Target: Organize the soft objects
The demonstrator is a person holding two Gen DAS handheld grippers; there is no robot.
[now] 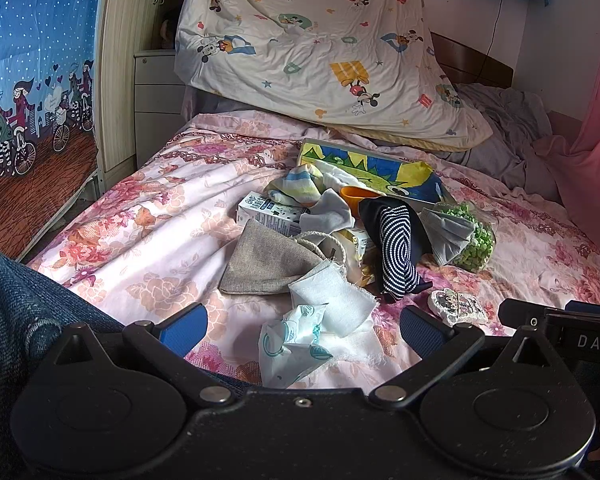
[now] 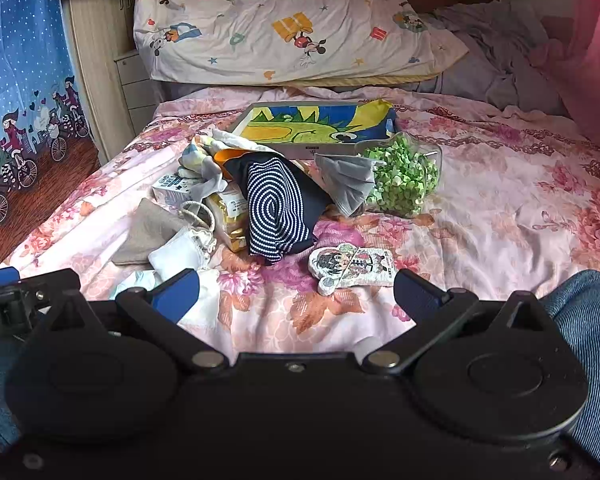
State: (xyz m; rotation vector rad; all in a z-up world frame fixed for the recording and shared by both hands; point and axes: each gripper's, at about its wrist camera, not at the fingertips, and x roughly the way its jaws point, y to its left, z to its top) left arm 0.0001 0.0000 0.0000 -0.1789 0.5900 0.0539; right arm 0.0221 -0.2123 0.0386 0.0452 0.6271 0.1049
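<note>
Floral bed (image 2: 500, 208): one striped sock (image 2: 274, 208), one tray (image 2: 316, 124), two spread grippers.

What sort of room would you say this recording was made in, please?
Most likely a bedroom at home: a bed with a floral sheet, a cartoon-print pillow at its head, and a drawer unit beside it.

Soft even daylight, moderately bright, no glare. Weak shadows beneath the clutter on the bed (image 1: 148, 240). Fisheye bends the edges; dark vignette in the corners. Pink blur at right edge.
</note>
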